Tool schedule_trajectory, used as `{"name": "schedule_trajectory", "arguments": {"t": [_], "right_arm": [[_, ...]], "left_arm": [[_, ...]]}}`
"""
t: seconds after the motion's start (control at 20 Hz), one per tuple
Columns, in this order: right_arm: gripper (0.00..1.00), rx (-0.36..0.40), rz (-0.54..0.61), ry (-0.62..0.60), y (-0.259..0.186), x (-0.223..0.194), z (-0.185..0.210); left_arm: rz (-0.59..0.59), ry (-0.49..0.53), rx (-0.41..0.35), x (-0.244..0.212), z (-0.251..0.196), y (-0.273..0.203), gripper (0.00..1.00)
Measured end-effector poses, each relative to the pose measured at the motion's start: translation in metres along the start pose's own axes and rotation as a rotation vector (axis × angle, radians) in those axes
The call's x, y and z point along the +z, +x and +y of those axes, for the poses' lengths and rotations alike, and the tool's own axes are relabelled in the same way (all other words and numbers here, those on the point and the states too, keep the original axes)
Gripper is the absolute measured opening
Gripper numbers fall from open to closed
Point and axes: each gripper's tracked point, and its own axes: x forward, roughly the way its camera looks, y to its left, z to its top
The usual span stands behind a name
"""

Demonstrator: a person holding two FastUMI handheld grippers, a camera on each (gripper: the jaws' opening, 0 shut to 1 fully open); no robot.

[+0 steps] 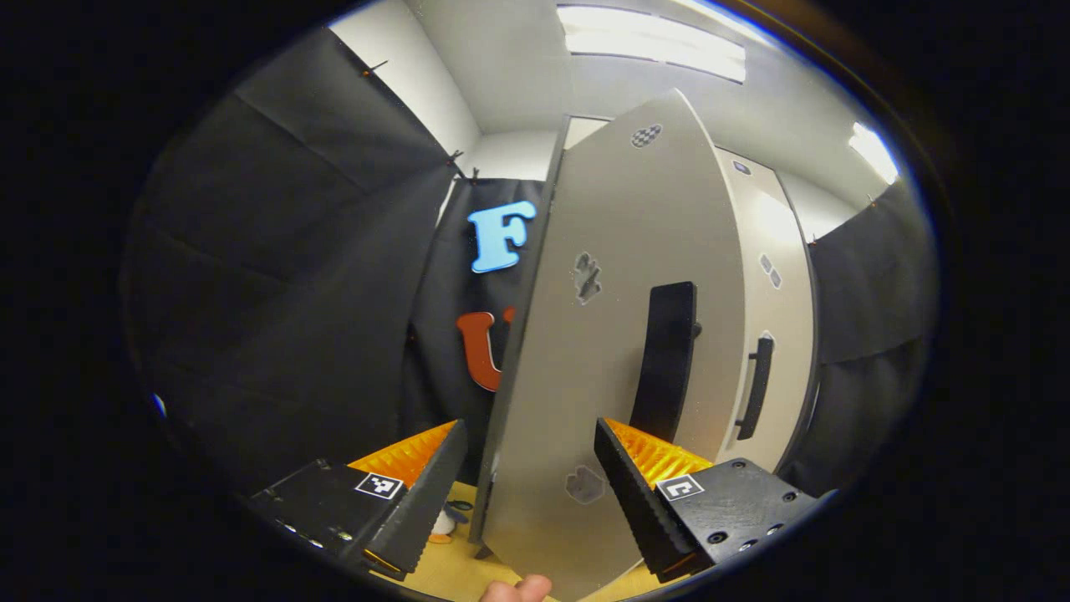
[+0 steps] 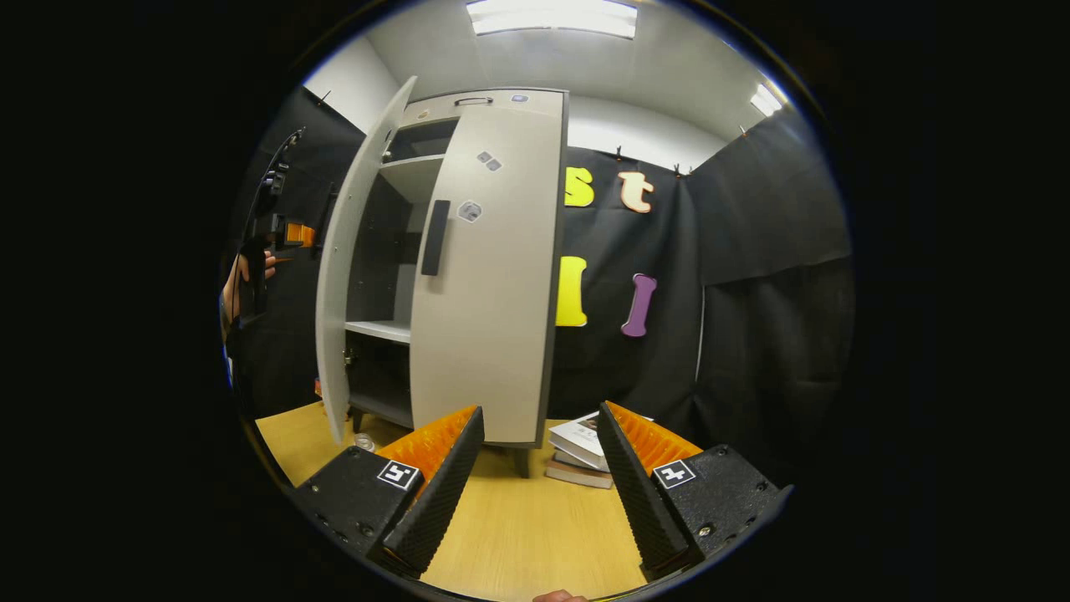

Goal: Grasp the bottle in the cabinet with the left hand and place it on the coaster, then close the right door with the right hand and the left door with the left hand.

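Observation:
The grey cabinet's left door stands partly open close in front of my left gripper, outer face and black handle toward me. That gripper is open, its fingers either side of the door's lower part and holding nothing. Past the door's edge, low on the table, a small white thing on an orange disc looks like the bottle on the coaster. The right door lies flat against the cabinet front, handle showing. My right gripper hangs open over the table. A hand holds the left gripper beyond the left door.
Bare shelves show in the gap between the doors. A stack of books lies on the wooden table right of the cabinet. Black cloth walls close in on both sides.

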Motion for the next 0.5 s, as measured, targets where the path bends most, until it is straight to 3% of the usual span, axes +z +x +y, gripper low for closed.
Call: {"name": "schedule_trajectory", "arguments": {"t": [0.1, 0.15, 0.2, 0.25, 0.3, 0.5], "right_arm": [[0.84, -0.016, 0.004, 0.002, -0.002, 0.000, -0.002], [0.84, -0.020, 0.002, 0.004, -0.003, 0.000, -0.002], [0.84, -0.025, 0.001, 0.006, -0.003, 0.000, -0.003], [0.84, -0.025, 0.000, 0.006, -0.003, 0.000, -0.003], [0.84, -0.023, 0.001, 0.004, -0.002, 0.000, -0.003], [0.84, -0.003, 0.004, 0.023, 0.002, -0.001, 0.004]], "left_arm": [[-0.022, 0.023, -0.026, 0.004, -0.013, -0.003, 1.00], [-0.021, 0.037, -0.034, 0.002, -0.018, -0.003, 0.95], [-0.017, 0.046, -0.042, -0.001, -0.022, -0.005, 0.99], [-0.014, 0.049, -0.049, -0.004, -0.026, -0.005, 0.95], [-0.012, 0.043, -0.058, -0.007, -0.030, -0.007, 0.99], [0.043, -0.024, -0.096, -0.025, -0.042, -0.020, 0.99]]}}
